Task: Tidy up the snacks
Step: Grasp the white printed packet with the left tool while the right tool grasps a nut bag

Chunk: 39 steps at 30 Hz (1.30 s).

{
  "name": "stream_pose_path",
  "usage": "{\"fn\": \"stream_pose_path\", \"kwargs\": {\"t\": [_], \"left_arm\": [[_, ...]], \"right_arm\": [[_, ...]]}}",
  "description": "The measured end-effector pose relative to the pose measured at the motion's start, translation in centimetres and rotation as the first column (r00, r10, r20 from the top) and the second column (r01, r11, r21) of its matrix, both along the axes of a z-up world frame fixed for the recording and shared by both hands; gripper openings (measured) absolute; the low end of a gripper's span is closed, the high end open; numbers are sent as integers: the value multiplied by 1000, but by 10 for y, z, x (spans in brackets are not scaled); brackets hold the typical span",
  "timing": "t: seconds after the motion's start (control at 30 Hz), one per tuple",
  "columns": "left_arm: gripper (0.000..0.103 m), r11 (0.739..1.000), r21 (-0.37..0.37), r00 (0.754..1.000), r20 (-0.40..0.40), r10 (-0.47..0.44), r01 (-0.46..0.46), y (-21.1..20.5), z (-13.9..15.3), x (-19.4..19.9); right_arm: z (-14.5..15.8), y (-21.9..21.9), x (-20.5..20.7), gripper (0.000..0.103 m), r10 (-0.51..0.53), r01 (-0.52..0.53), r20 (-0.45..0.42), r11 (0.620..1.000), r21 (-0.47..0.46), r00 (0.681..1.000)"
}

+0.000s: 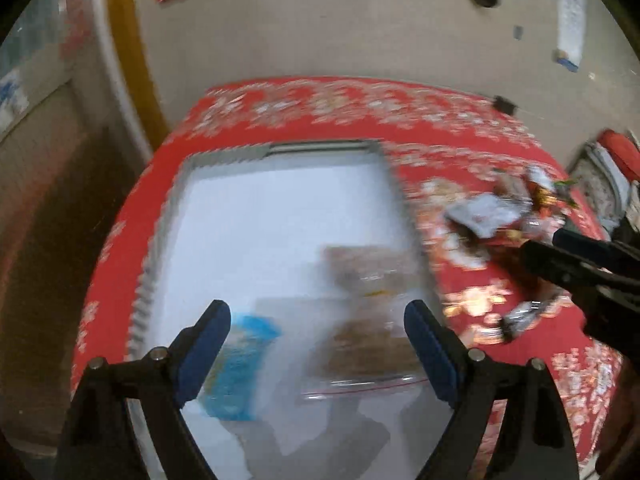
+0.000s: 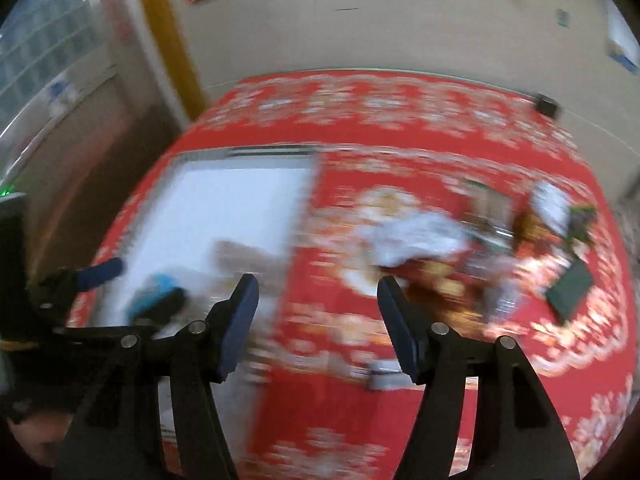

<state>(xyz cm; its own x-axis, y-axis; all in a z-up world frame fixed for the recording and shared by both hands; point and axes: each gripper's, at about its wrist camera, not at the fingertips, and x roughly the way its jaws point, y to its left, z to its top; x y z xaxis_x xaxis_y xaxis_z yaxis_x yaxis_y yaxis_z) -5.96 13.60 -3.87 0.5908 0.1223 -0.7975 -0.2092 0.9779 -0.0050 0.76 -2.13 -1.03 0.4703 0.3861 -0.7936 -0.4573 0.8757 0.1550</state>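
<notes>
A white tray with a ribbed rim lies on a red patterned tablecloth. In it lie a blue snack packet and clear bags of brown snacks. My left gripper is open and empty, held above the tray's near part. A pile of loose snack packets lies on the cloth to the right of the tray. My right gripper is open and empty above the cloth, between tray and pile. Both views are blurred.
The red tablecloth covers a table that stands against a beige wall. A dark green packet lies at the right of the pile. A small silver packet lies on the cloth near my right fingers. A yellow door frame stands at the back left.
</notes>
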Motion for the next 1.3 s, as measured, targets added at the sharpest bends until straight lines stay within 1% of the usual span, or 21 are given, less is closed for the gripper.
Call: {"fn": "stream_pose_path", "kwargs": {"t": [0.07,0.17,0.23,0.3,0.33,0.47,0.57,0.63,0.67,0.7,0.77,0.8,0.87,0.93,1.0,1.07,1.1,1.17,1.2,1.23,1.3], "left_arm": [[90,998,-3,998,5,-57,57,-21,2,4],[90,989,-6,988,-10,-151,151,-54,0,10],[90,981,0,981,-6,-196,196,-72,2,13],[90,976,2,976,4,-217,217,-83,5,16],[90,976,-1,976,4,-219,219,-87,6,18],[90,980,-28,980,-30,-198,197,-95,1,26],[90,982,-55,982,-57,-182,179,-98,-6,30],[90,983,-77,983,-68,-172,167,-100,-10,32],[90,984,-97,984,-81,-159,151,-99,-12,36],[90,985,-109,985,-90,-146,135,-99,-14,38],[90,984,-132,986,-100,-136,123,-99,-17,46],[90,982,-138,986,-92,-139,125,-100,-17,52],[90,979,-145,986,-57,-156,147,-99,-14,67],[90,973,-146,982,-33,-183,177,-99,-11,87],[90,958,-152,967,-45,-251,242,-102,-11,113],[90,949,-113,952,-59,-302,294,-108,-13,136],[90,942,-108,942,-77,-327,319,-111,-16,148],[90,942,-87,936,-114,-334,326,-115,-23,166],[90,936,-94,928,-126,-350,341,-118,-26,171],[90,927,-102,918,-136,-373,362,-122,-29,176],[90,913,-81,895,-183,-407,399,-130,-37,183]], "right_arm": [[-8,-32,9,62,-64,64,1,998,-13,998],[-24,-82,28,62,-150,149,-31,989,-20,988],[-31,-104,43,62,-143,143,-59,990,-3,988],[-37,-110,54,62,-109,109,-83,994,-2,991],[-42,-110,63,62,-81,80,-100,997,-14,992],[-54,-106,79,62,-51,45,-113,997,-60,992],[-59,-99,89,62,-5,-5,-115,996,-89,993],[-64,-92,95,61,45,-59,-127,992,-109,991],[-67,-89,98,51,63,-81,-136,988,-131,989],[-72,-85,99,46,79,-104,-152,981,-166,985],[-73,-87,96,44,81,-105,-132,978,-182,988],[-72,-91,93,44,79,-101,-126,978,-181,989],[-70,-103,88,44,64,-83,-131,985,-148,989],[-66,-121,80,44,41,-56,-154,994,-94,987],[-62,-134,72,44,28,-40,-163,997,-73,986],[-59,-146,59,44,31,-42,-172,997,-58,985],[-59,-148,55,44,30,-41,-176,998,-56,984],[-61,-154,47,44,32,-43,-186,998,-55,982],[-62,-156,46,44,29,-40,-190,998,-54,981],[-64,-159,45,44,22,-33,-204,998,-50,979],[-66,-163,45,44,7,-18,-209,999,-51,978]]}}
